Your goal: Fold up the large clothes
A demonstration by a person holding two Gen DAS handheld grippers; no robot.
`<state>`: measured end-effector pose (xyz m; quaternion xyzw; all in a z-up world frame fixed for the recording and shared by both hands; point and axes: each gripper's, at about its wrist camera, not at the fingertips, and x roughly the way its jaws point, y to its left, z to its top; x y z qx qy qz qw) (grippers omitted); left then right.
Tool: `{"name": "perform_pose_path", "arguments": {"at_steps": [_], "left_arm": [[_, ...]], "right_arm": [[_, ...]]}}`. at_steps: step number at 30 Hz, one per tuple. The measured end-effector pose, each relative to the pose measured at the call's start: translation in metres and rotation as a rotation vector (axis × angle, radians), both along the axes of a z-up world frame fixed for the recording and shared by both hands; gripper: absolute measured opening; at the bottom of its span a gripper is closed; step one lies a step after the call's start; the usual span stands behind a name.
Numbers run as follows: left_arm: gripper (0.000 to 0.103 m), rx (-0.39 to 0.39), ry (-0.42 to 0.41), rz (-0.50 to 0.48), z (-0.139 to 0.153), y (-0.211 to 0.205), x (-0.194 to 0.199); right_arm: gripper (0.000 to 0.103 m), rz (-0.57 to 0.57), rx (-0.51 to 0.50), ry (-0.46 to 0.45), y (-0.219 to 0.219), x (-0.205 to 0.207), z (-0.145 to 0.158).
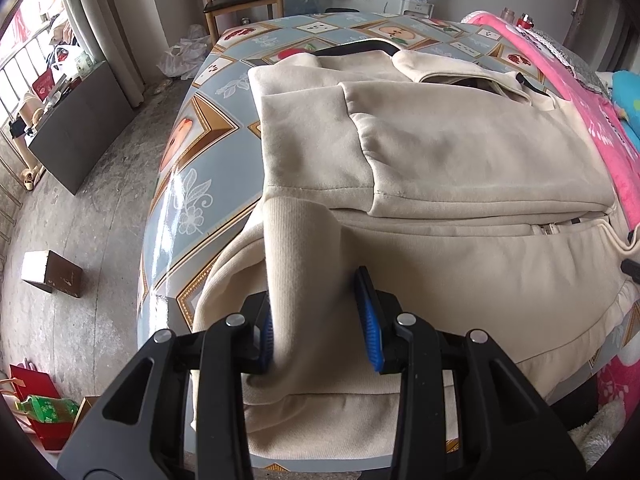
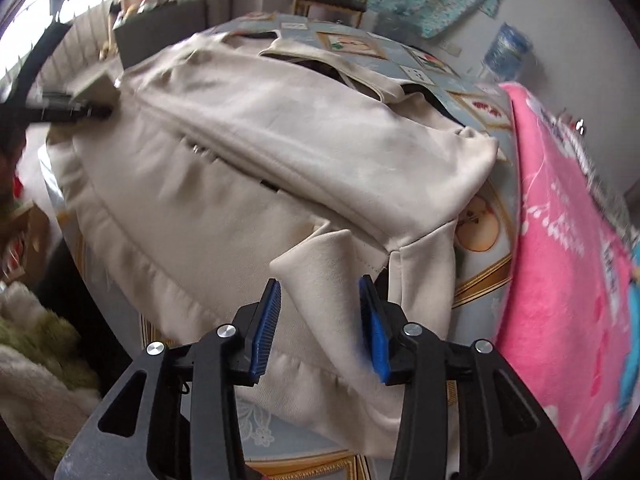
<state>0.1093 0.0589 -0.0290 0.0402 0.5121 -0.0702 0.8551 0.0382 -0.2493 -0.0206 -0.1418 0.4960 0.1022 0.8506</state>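
Pink blanket (image 2: 560, 264) beside beige jacket (image 2: 280, 152)

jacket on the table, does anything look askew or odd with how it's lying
The beige jacket is only partly folded: a ribbed cuff stands up between the open fingers of the left gripper, a corner flap pokes up at the right gripper, and the hem overhangs the table edge. No damage shows.

Our left tongs (image 1: 320, 316) are matte black plastic arms with triangular cut-outs and round silver screw heads at the joints. Our right tongs (image 2: 320, 320) match them. We see ribbed blue pads (image 2: 264, 332) lining the inner faces of both.
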Motion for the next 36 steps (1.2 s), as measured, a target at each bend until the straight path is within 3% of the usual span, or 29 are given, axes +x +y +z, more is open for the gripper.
{"name": "perform_pose_path", "arguments": {"at_steps": [10,13,18,23,29,34,36], "left_arm": [[0.034,0.011,0.000,-0.002,0.000,-0.001,0.000],[0.034,0.010,0.000,-0.001,0.000,-0.001,0.000],[0.034,0.004,-0.004,0.004,-0.001,-0.002,0.000],[0.034,0.006,-0.006,-0.005,-0.001,-0.001,0.000],[0.033,-0.012,-0.015,-0.007,-0.001,0.001,-0.002],[0.010,-0.075,-0.027,-0.050,0.002,0.007,-0.007],[0.007,-0.094,-0.041,-0.068,0.010,0.008,-0.012]], "right_arm": [[0.040,-0.023,0.357,0.127,-0.032,0.039,-0.017],[0.040,-0.034,0.398,0.182,-0.039,0.041,-0.023],[0.040,-0.038,0.319,0.193,-0.045,0.016,-0.018],[0.039,-0.129,0.248,0.147,-0.049,0.007,-0.014],[0.016,-0.248,0.190,0.056,-0.042,0.008,-0.003],[0.010,-0.312,0.160,-0.001,-0.038,0.001,0.005],[0.010,-0.337,0.171,-0.024,-0.038,-0.002,0.011]]}}
